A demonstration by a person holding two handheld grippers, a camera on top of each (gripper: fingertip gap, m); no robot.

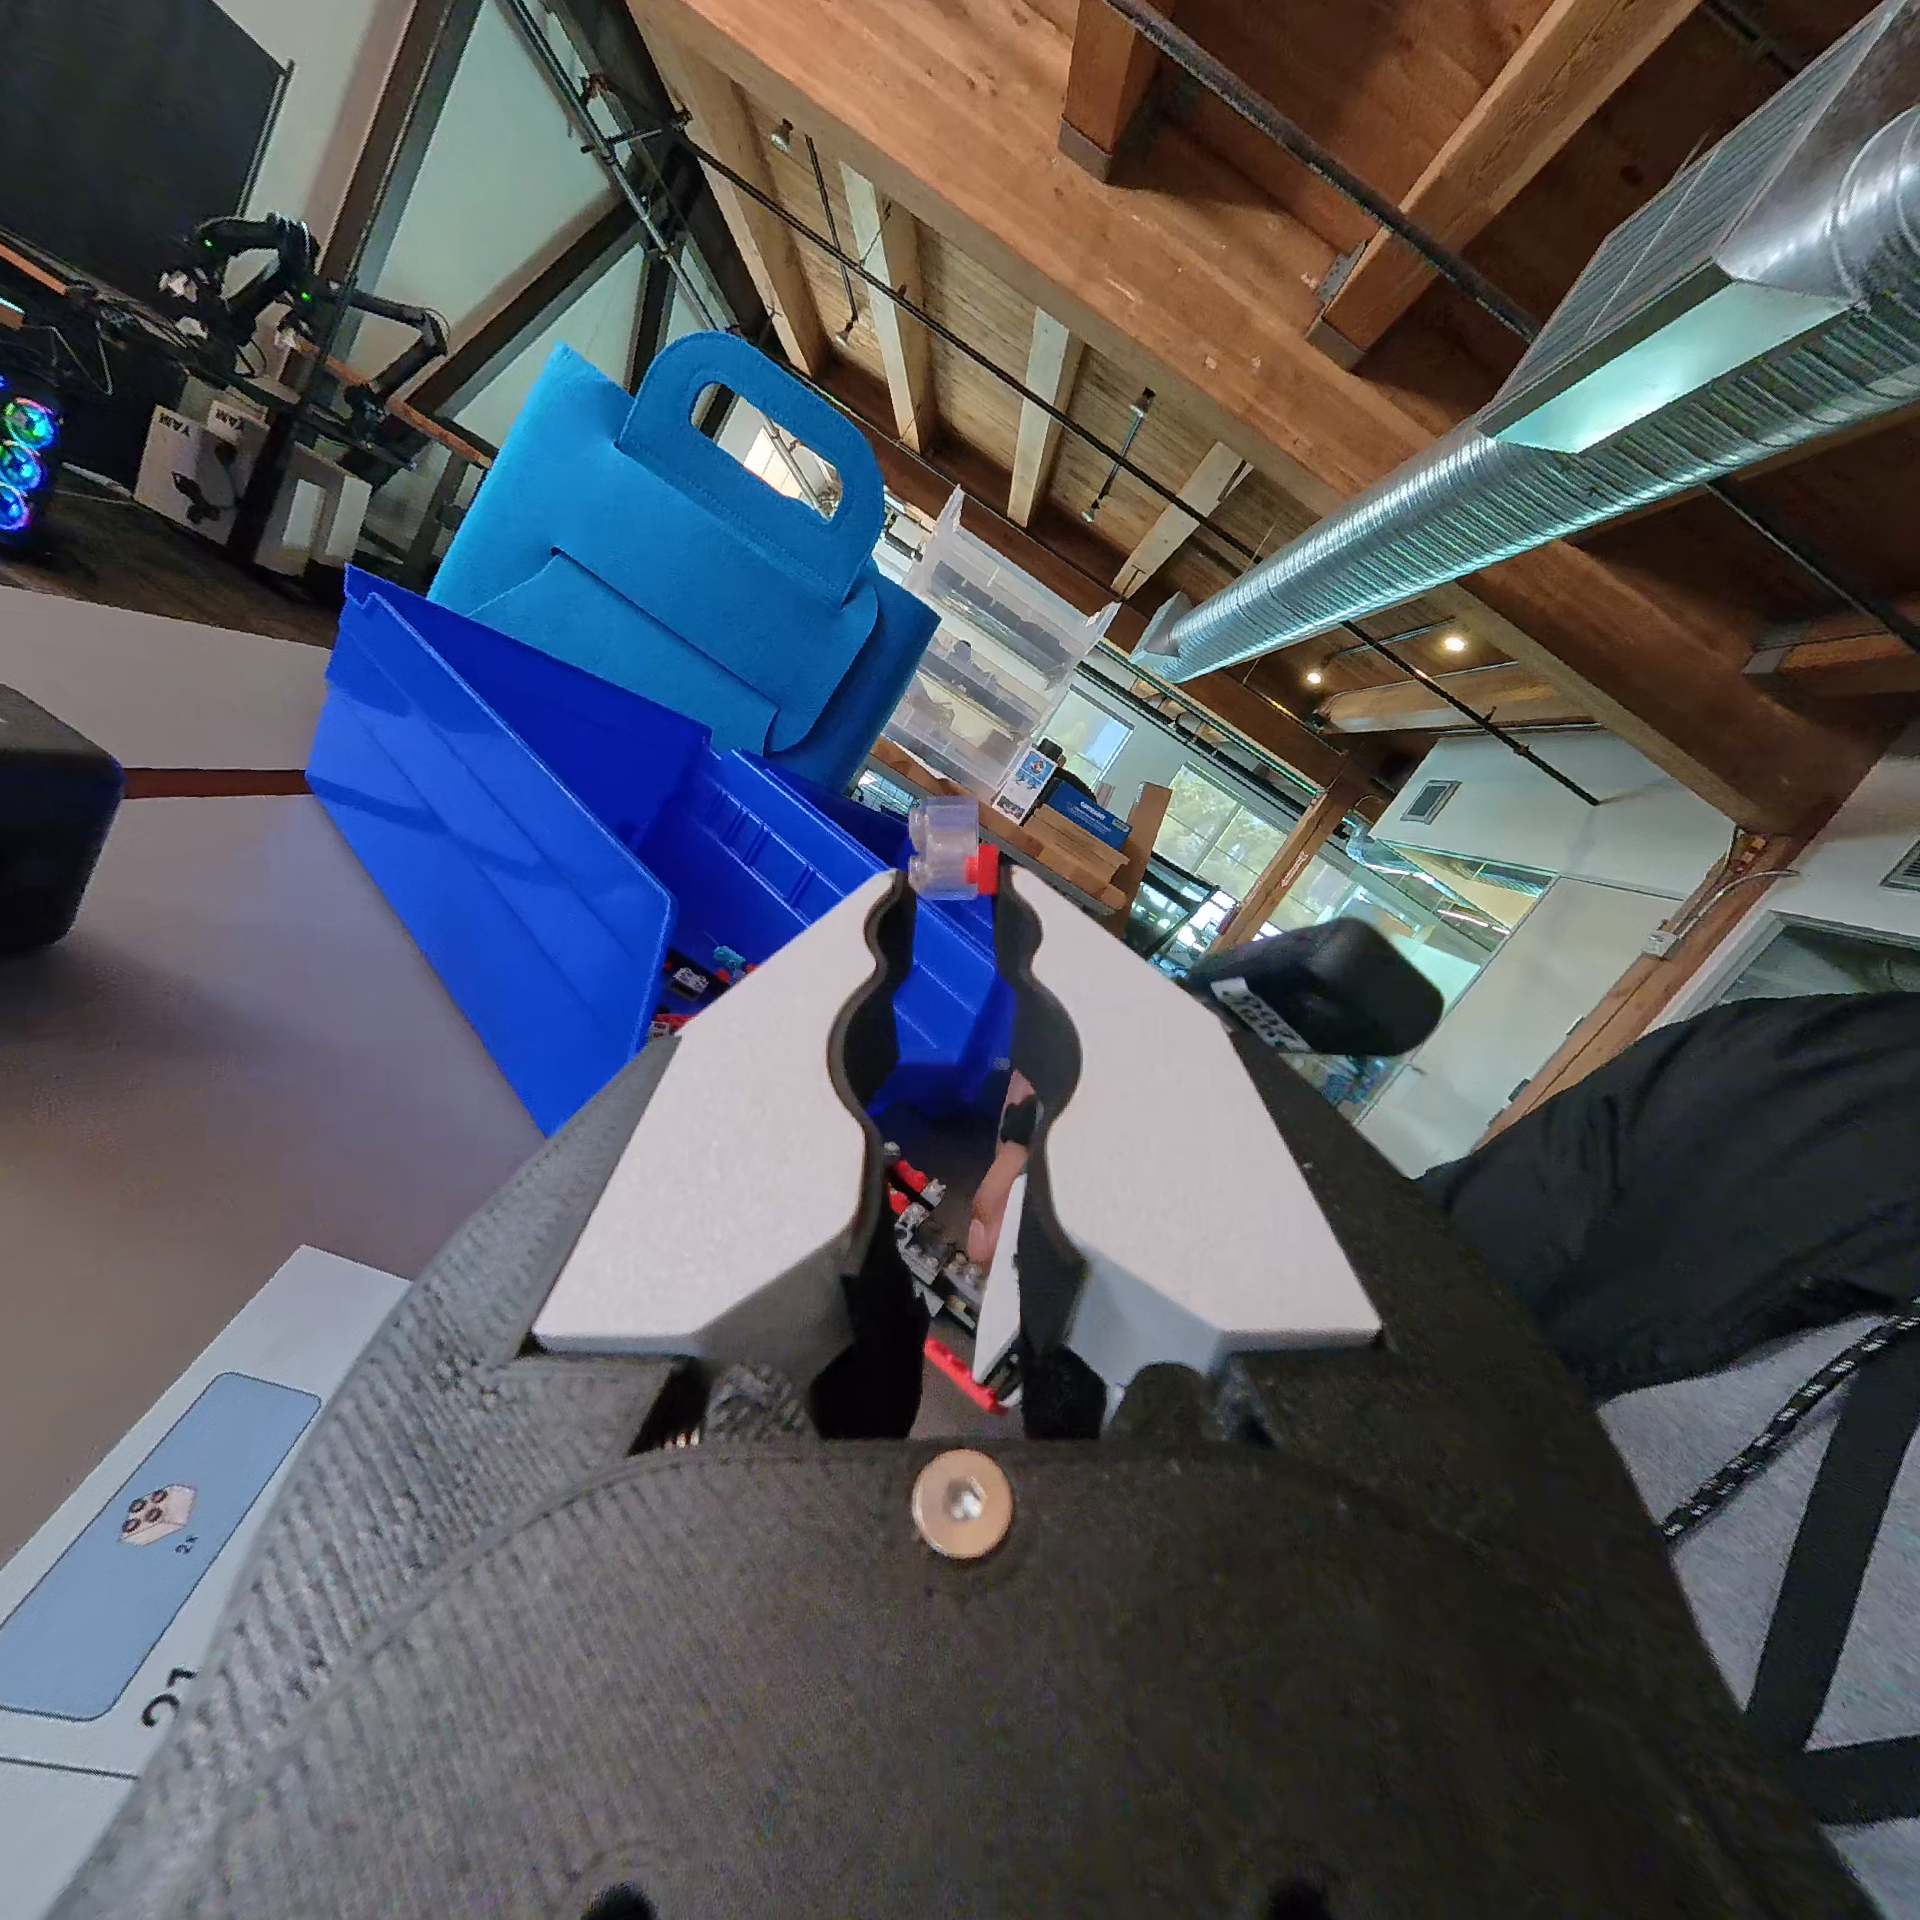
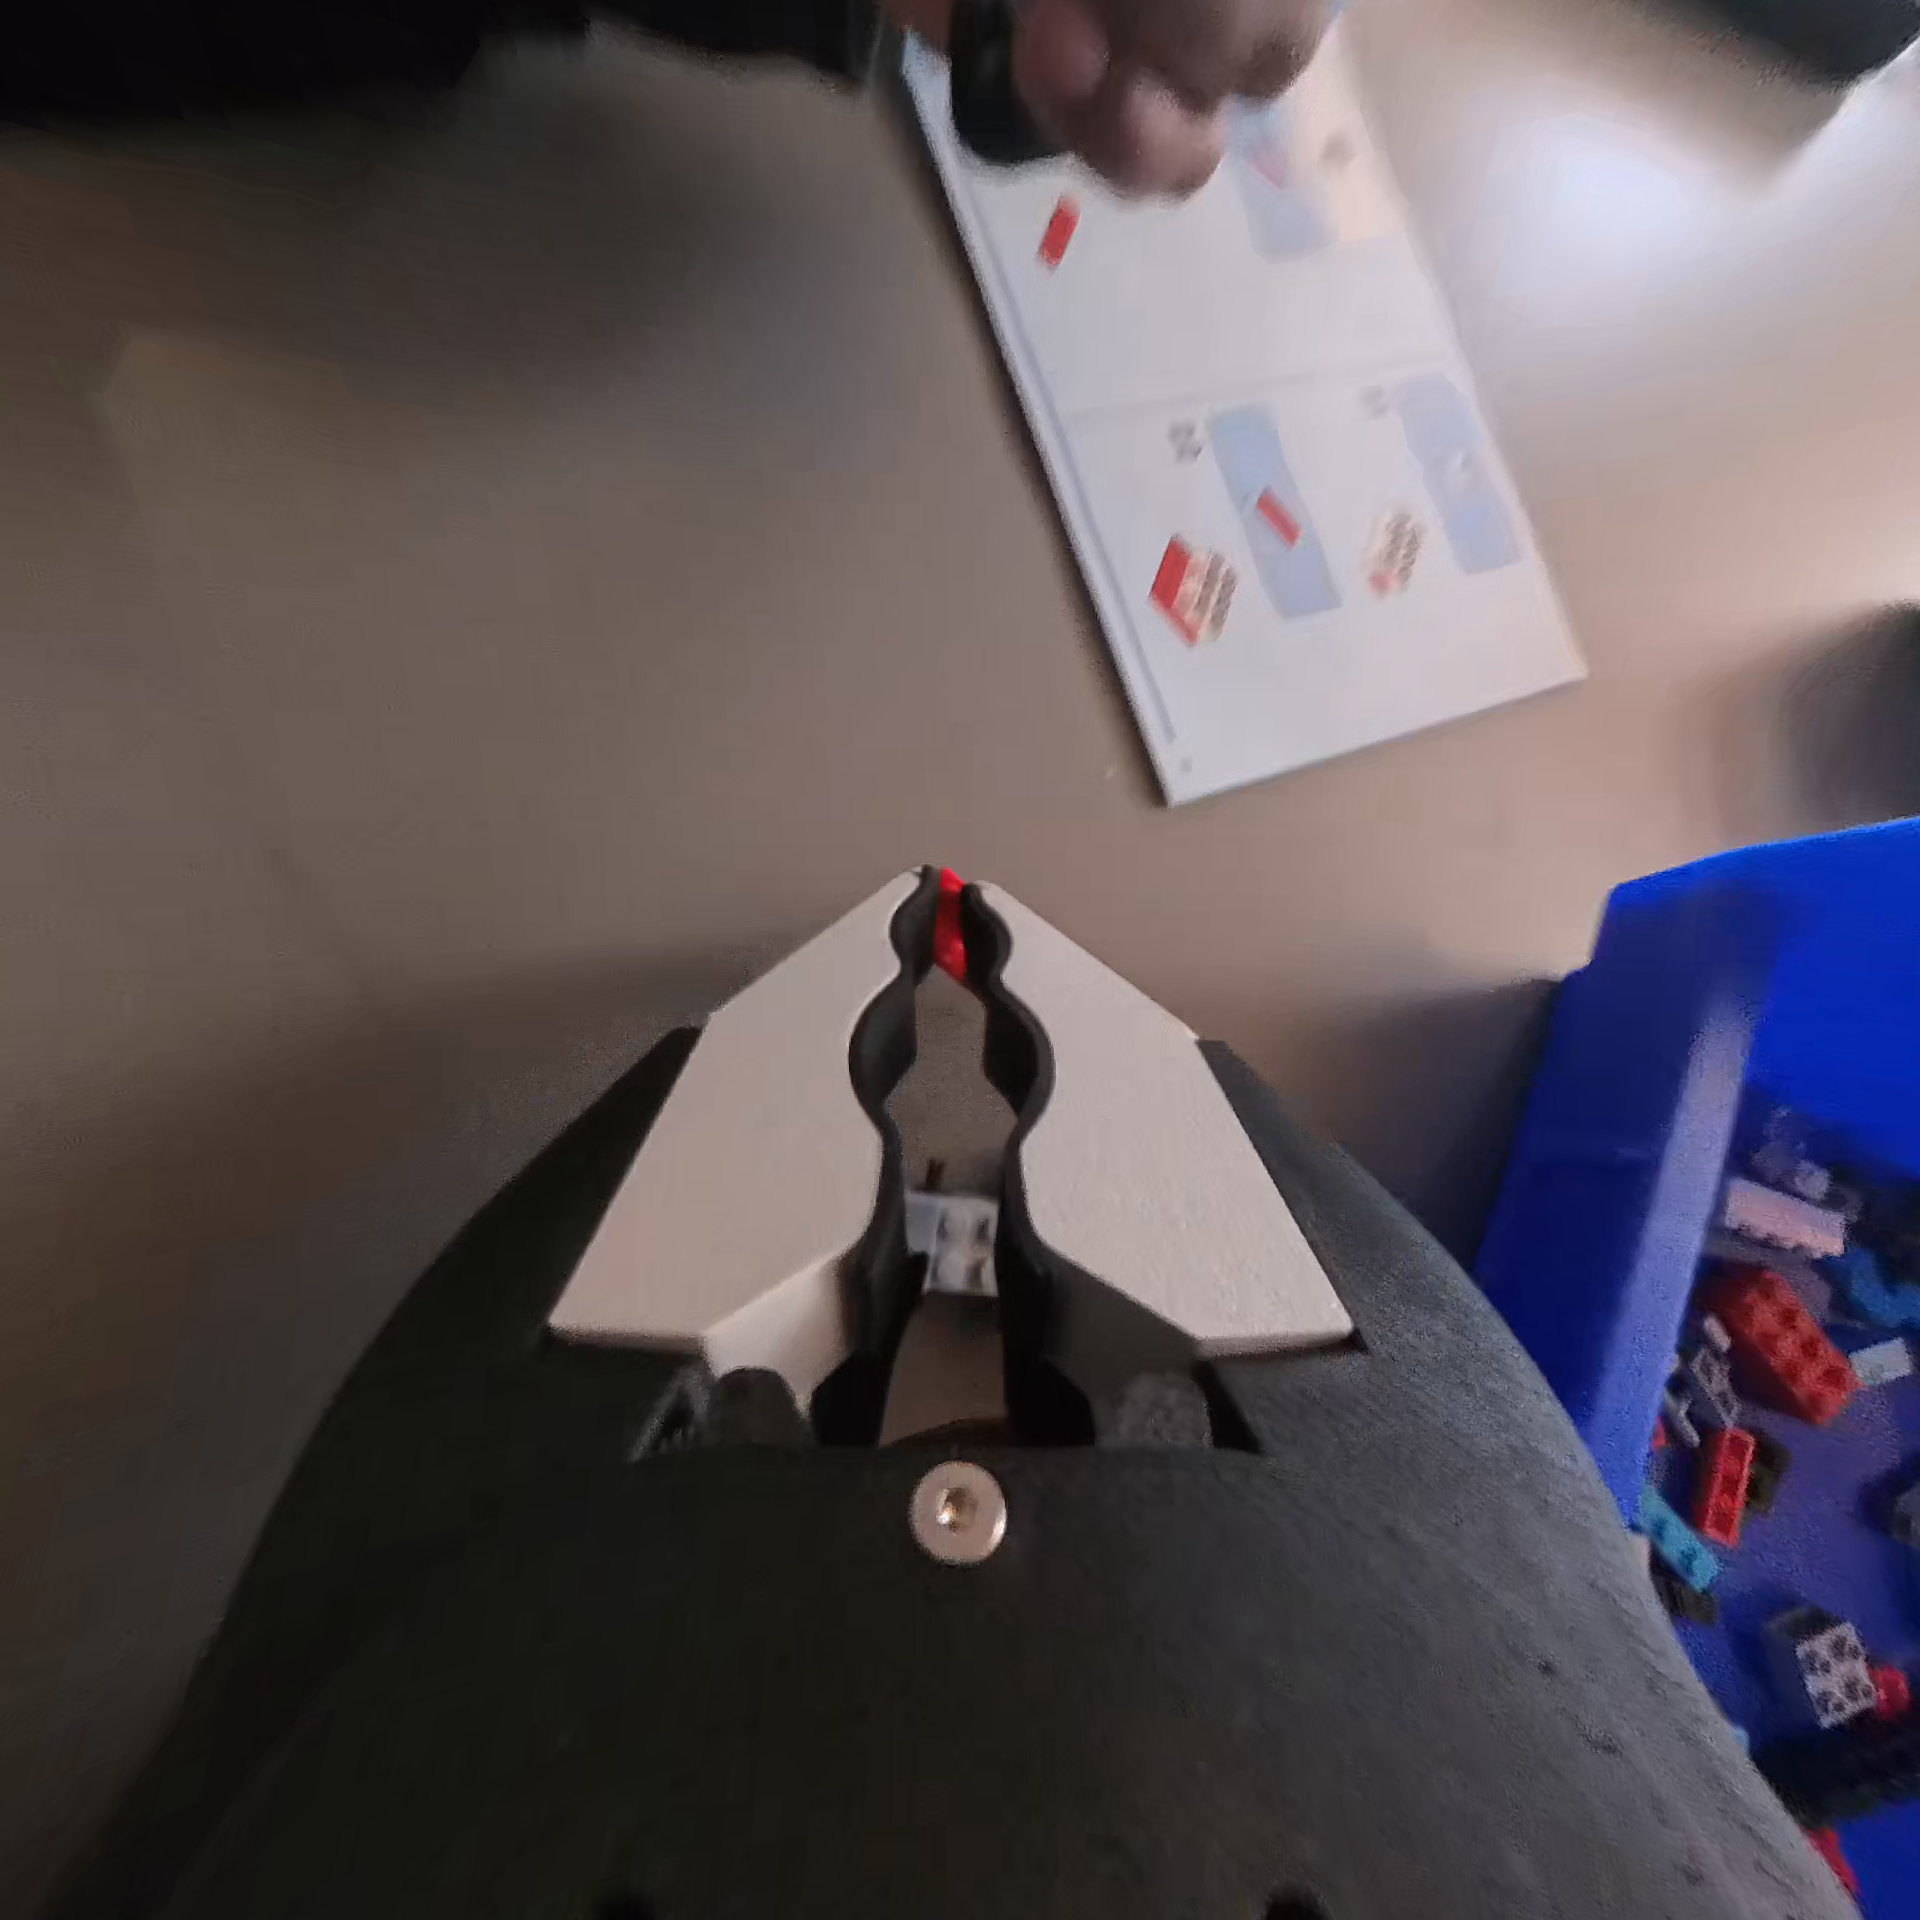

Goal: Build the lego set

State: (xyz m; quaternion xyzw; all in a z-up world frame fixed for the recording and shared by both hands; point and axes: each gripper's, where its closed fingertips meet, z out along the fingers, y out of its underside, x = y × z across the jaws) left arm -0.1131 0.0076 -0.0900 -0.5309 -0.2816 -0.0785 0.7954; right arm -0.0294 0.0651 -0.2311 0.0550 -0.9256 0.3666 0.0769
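Left wrist view
Left hand-held gripper [image 1: 951,883]: tilted upward, its grey fingers nearly together at the tips and pinching a small assembly of clear round pieces with a red part [image 1: 948,847].
Blue bin [image 1: 499,831]: the landmark here, a glossy plastic bin standing on the bench just beyond the fingertips; loose lego bricks [image 1: 694,977] show inside its low front.
Felt bag [image 1: 686,582]: a lighter blue bag with a cut-out handle, upright right behind the bin.
Bench [image 1: 208,987]: smooth grey-brown surface left of the bin, with a dark box [image 1: 47,831] at its left edge.
Instruction booklet [image 1: 156,1538]: white page with a pale blue panel, lying on the bench nearer the camera than the bin.
Room: wooden ceiling beams [image 1: 1091,208] and a silver ribbed duct [image 1: 1455,540] above the bin; black robot arms [image 1: 291,291] on a far desk to the bin's left.
Sleeve [image 1: 1714,1174]: dark, right of the bin.

Right wrist view
Right hand-held gripper [image 2: 943,883]: pointing down at the bench, tips closed on a thin red piece [image 2: 948,930]; a light grey studded part [image 2: 951,1242] sits deeper between the fingers.
Bench [image 2: 468,623]: plain matte brown, blurred.
Blue bin [image 2: 1621,1143]: right of the gripper, holding red, blue, black and white bricks [image 2: 1787,1351].
Instruction booklet [image 2: 1299,468]: open on the bench beyond the bin, a blurred hand [image 2: 1122,83] at its far end.
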